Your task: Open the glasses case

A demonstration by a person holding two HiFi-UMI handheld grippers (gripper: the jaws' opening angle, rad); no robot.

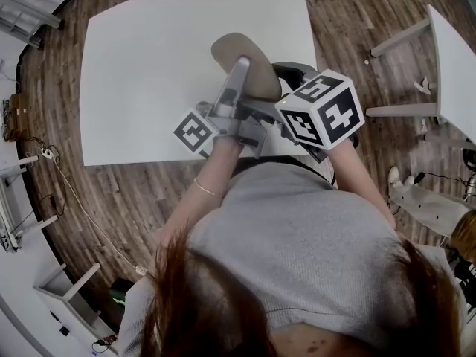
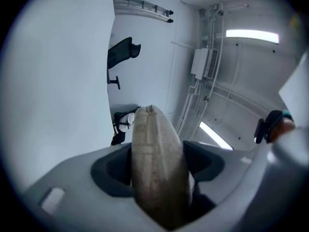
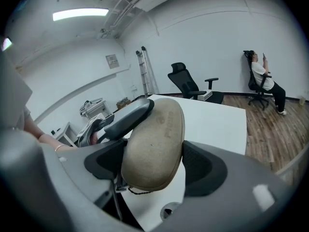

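Our left tongs (image 2: pixel 158 166) are clamped about half open on the narrow edges of the tan glasses case (image 1: pixel 249 50). They hold it over the white counter (image 1: pixel 149 73), just above centre in the head view. Our right tongs (image 3: pixel 154 166) stand wide apart, straddling the case's broad face without visibly pressing it.

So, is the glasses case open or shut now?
Shut. In the left gripper view the seam along the glasses case runs closed, with no gap; the right gripper view shows no lid lifted.
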